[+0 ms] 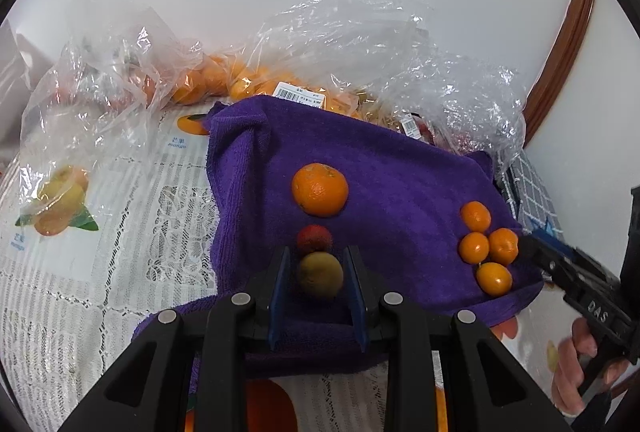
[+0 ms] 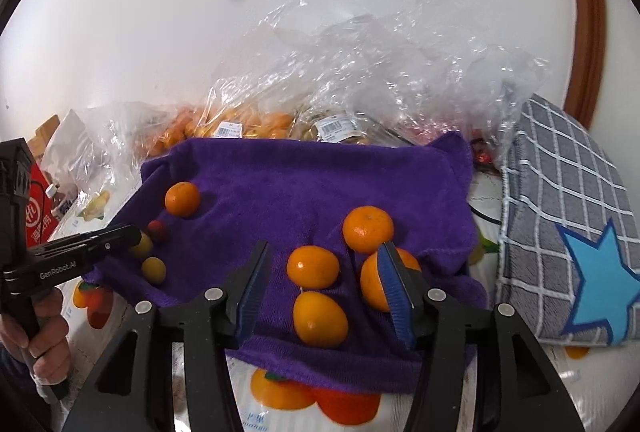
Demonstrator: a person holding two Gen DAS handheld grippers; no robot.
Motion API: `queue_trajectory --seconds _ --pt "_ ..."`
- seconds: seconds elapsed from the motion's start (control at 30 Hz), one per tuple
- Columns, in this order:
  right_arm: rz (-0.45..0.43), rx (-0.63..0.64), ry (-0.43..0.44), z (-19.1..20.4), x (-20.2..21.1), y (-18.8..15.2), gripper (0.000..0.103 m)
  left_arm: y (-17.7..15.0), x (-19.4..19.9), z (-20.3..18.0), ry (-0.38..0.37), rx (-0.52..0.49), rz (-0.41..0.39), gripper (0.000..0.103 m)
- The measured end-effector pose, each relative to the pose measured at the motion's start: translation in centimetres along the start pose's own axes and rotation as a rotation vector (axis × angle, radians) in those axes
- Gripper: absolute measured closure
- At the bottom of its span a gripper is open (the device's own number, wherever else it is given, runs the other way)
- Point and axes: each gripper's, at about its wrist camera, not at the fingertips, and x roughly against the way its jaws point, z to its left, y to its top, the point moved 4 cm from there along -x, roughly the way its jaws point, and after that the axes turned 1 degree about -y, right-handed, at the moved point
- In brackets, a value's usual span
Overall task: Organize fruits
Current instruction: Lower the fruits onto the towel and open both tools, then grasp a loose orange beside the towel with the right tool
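Observation:
A purple towel [image 1: 400, 168] [image 2: 320, 176] lies on the table with fruit on it. In the left wrist view my left gripper [image 1: 319, 278] is around a yellow-green round fruit [image 1: 320, 274]; the jaws are close on both sides, but contact is unclear. A red lychee [image 1: 314, 238] sits just beyond it, then a large orange [image 1: 320, 189]. Several small oranges [image 1: 486, 248] cluster at the right. My right gripper [image 2: 326, 274] is open over that cluster [image 2: 313, 266]. The right view also shows the left gripper [image 2: 132, 232] by two yellow-green fruits [image 2: 153, 269].
Clear plastic bags [image 1: 340, 44] with oranges and labelled packs stand behind the towel. A lace tablecloth [image 1: 120, 232] with fruit prints covers the table. A grey checked cloth with a blue star [image 2: 568, 240] lies at the right. A red carton [image 2: 38, 220] stands at the left.

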Motion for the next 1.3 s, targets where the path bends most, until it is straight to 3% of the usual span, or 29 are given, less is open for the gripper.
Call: queue_trajectory --seconds 0.43,0.63,0.73,0.87,1.07,1.3 --pt "0.059 -0.016 -0.037 2.0 4.8 -3.7 0.049 -0.5 2.6 0.0 -0.043 0.037 -0.072 0.072" --pt "0.060 -0.064 -0.041 2.1 6.3 -5.6 0.049 -2.1 4.2 -0.3 -0.010 -0.011 -0.094 0.072" --pt "0.042 -0.070 -0.101 2.1 7.0 -6.2 0.049 -2.9 4.8 0.0 -0.004 -0.008 -0.098 0.072" --pt "0.049 -0.084 -0.106 2.4 6.9 -7.0 0.049 -3.9 5.2 -0.1 0.028 -0.035 -0.093 0.071" --pt "0.115 -0.097 -0.017 3.7 6.3 -8.1 0.049 -5.4 6.0 0.9 0.043 -0.012 -0.044 0.071" --pt "0.123 -0.039 0.062 6.9 6.3 -9.1 0.049 -6.3 7.3 2.7 0.086 0.034 -0.044 0.072"
